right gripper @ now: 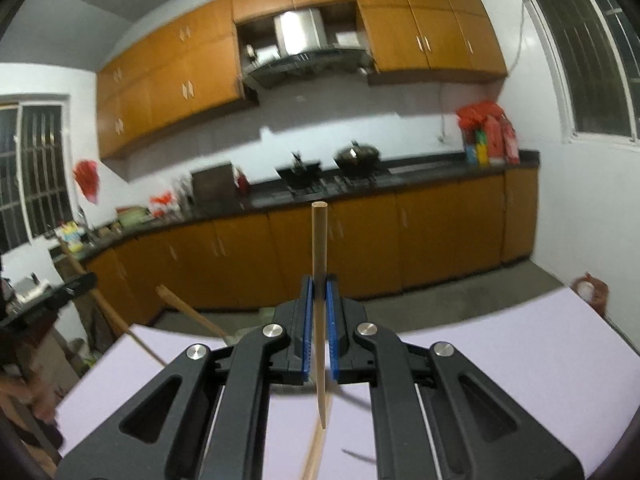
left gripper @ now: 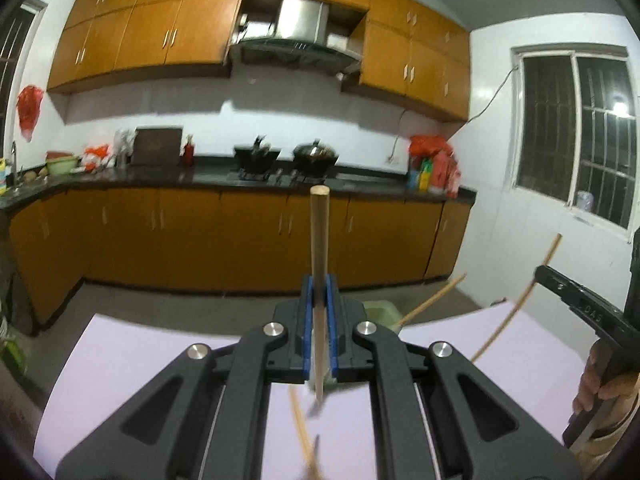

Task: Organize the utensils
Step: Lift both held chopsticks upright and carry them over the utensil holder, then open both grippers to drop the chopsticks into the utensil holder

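Presently we hold one wooden chopstick (left gripper: 319,240) upright, clamped in our left gripper (left gripper: 319,316) jaws, pointing to twelve o'clock. Our right gripper (right gripper: 319,320) jaws clamp a second chopstick (right gripper: 319,256) likewise. Both hang above the lilac desk (left gripper: 140,344).

I'm working in a home kitchen. Orange cabinets (left gripper: 160,36), a range hood (left gripper: 296,46), woks (left gripper: 316,154) on the stove.
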